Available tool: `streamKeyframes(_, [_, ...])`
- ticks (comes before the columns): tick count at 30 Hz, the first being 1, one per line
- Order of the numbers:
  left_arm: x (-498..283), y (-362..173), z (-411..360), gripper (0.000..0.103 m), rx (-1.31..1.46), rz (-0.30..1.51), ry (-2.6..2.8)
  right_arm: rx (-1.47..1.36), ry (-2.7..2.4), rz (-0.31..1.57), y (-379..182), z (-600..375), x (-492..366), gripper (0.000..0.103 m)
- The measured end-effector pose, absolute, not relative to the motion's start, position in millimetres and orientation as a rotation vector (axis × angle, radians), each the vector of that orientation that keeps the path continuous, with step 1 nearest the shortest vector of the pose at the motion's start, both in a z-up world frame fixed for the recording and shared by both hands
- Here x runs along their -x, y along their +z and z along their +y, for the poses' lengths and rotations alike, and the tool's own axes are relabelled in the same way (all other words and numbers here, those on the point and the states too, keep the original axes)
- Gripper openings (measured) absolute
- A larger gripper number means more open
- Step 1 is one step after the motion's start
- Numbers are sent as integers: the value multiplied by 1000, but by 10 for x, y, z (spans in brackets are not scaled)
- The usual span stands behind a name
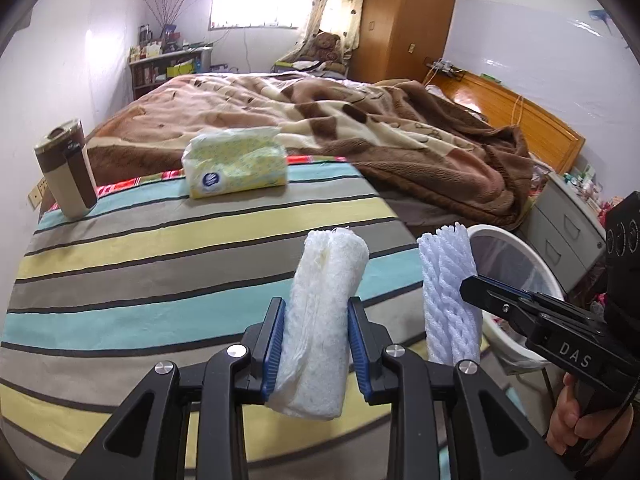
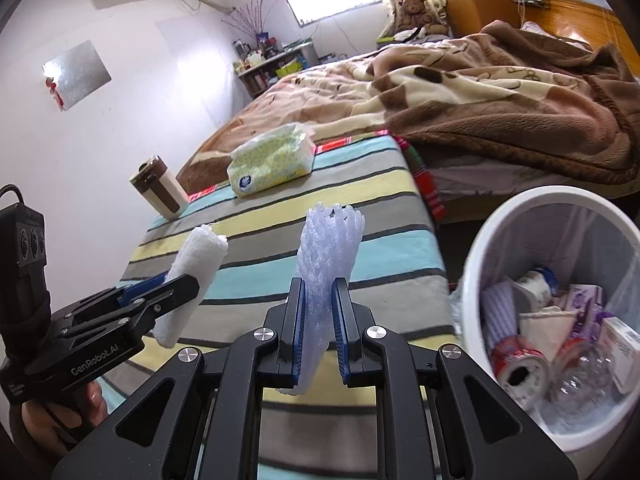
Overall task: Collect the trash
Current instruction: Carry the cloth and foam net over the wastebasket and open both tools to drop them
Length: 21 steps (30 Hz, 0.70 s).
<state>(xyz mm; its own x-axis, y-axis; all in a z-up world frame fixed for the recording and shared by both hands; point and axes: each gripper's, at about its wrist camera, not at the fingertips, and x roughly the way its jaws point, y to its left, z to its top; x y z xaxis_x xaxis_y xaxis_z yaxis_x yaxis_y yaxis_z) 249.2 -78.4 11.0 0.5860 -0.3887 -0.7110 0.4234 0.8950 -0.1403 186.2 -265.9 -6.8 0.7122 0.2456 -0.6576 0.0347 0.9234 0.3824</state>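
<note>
My left gripper (image 1: pixel 316 312) is shut on a rolled white paper towel (image 1: pixel 324 320), held upright above the striped tablecloth (image 1: pixel 160 280). It also shows in the right wrist view (image 2: pixel 192 276) at the left. My right gripper (image 2: pixel 320 292) is shut on a white foam net sleeve (image 2: pixel 324 264), held upright above the table's right edge. The sleeve also shows in the left wrist view (image 1: pixel 450 296), beside the towel. A white trash bin (image 2: pixel 480 240) stands on the floor to the right of the table, with cans, bottles and cartons inside. Its rim shows in the left wrist view (image 1: pixel 532 256).
A tissue pack (image 1: pixel 236 168) and a brown and cream tumbler (image 1: pixel 66 172) stand at the table's far side. A bed with a brown blanket (image 1: pixel 360 120) lies behind. A grey drawer unit (image 1: pixel 568 228) stands beyond the bin.
</note>
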Motion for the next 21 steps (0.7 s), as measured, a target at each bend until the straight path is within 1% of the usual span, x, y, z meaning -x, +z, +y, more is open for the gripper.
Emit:
streamKeyframes(12, [-1982,402,-1277,31,-57,744,-552,-403,42,696,140,-3106,-1400,14])
streamKeyframes(21, [-1811,408,-1818,31,-59,748,-651,-419,-58,666,186,-3579,-1148,14])
